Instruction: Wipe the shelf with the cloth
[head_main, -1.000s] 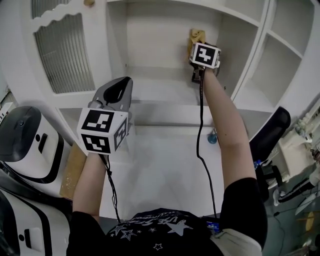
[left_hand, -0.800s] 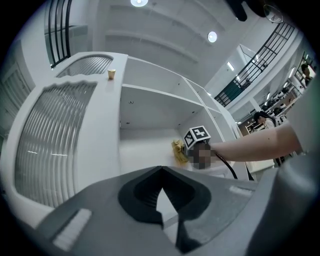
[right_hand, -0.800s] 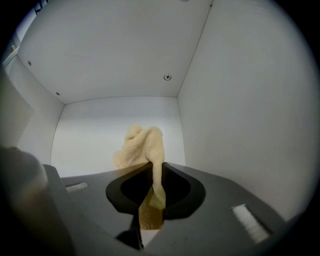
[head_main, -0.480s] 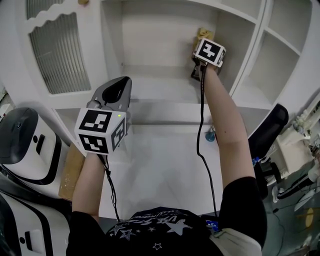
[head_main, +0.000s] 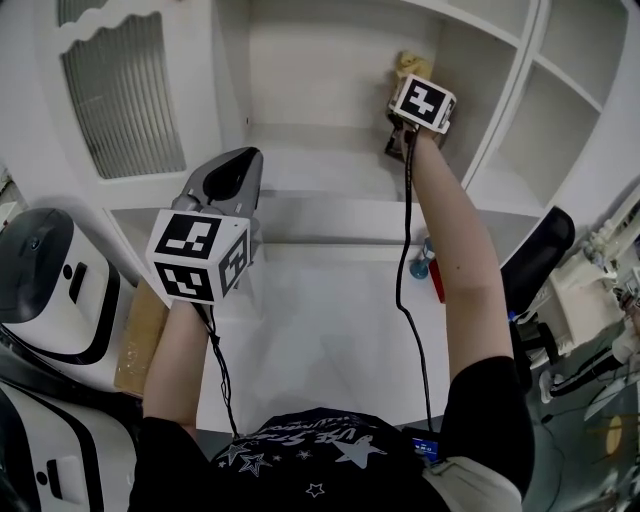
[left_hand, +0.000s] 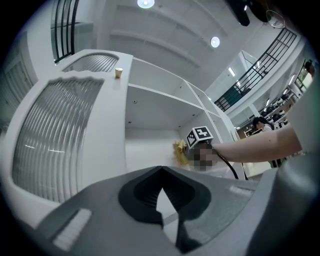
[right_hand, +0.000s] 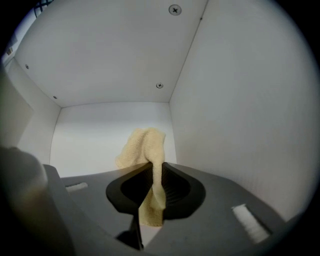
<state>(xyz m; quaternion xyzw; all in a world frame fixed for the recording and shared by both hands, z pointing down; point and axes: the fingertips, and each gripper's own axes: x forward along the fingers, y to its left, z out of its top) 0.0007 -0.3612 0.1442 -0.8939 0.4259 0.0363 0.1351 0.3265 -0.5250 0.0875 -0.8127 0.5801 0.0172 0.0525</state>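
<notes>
A pale yellow cloth (right_hand: 145, 150) is pinched between the jaws of my right gripper (right_hand: 154, 167), which is shut on it. The cloth's free end stands up against the back right corner of the white shelf (head_main: 330, 170) compartment. From the head view the cloth (head_main: 408, 66) peeks out above the right gripper (head_main: 412, 80), deep inside the compartment near its right wall. My left gripper (head_main: 232, 180) hovers in front of the shelf's front edge, shut and holding nothing. The left gripper view shows the cloth (left_hand: 180, 150) beside the right gripper's marker cube (left_hand: 200, 136).
A ribbed cabinet door (head_main: 125, 90) stands left of the compartment. More open compartments (head_main: 570, 90) lie to the right. A white and black machine (head_main: 50, 280) sits at the lower left. A dark chair (head_main: 535, 265) and a small blue object (head_main: 420, 268) are on the floor to the right.
My right gripper and the cloth have shifted a little right and up along the compartment's back wall. The left gripper has stayed about where it was.
</notes>
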